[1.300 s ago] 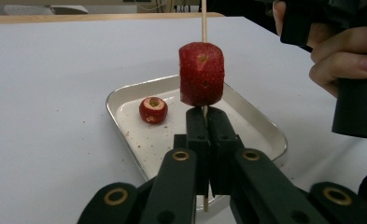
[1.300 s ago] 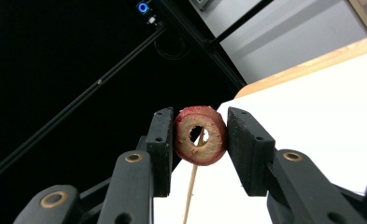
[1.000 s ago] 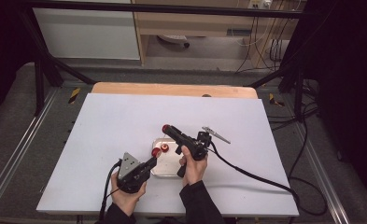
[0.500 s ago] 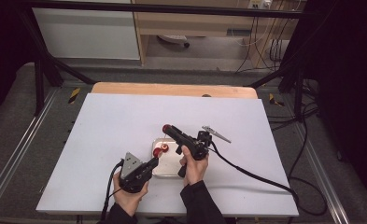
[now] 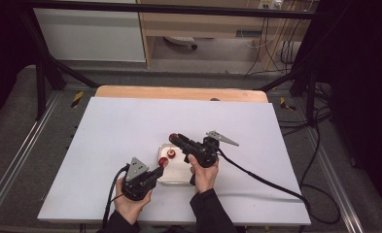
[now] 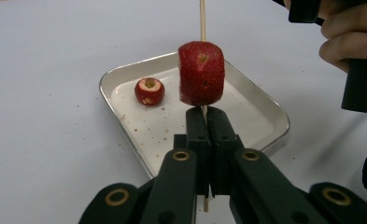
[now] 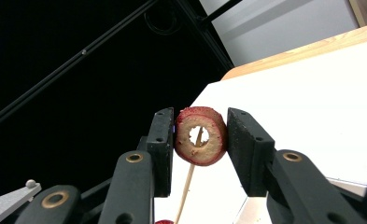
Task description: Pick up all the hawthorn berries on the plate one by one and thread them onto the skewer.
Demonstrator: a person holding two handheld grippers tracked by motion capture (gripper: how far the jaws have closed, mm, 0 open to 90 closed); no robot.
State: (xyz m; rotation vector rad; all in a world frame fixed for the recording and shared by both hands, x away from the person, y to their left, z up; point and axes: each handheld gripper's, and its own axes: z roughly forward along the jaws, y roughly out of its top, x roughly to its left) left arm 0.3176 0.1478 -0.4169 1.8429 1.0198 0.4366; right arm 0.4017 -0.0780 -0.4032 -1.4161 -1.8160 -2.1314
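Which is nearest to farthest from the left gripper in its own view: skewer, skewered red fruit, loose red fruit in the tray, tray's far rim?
1. Skewer: clamped between the left gripper jaws.
2. Skewered red fruit: on the stick, just above the jaw tips.
3. Loose red fruit: in the tray, up and left.
4. Tray's far rim: behind the loose fruit.

Shiny metal tray (image 6: 265, 112) at centre frame; thin wooden skewer (image 6: 202, 21); matt black plastic jaws; matt white tabletop (image 6: 45, 70).
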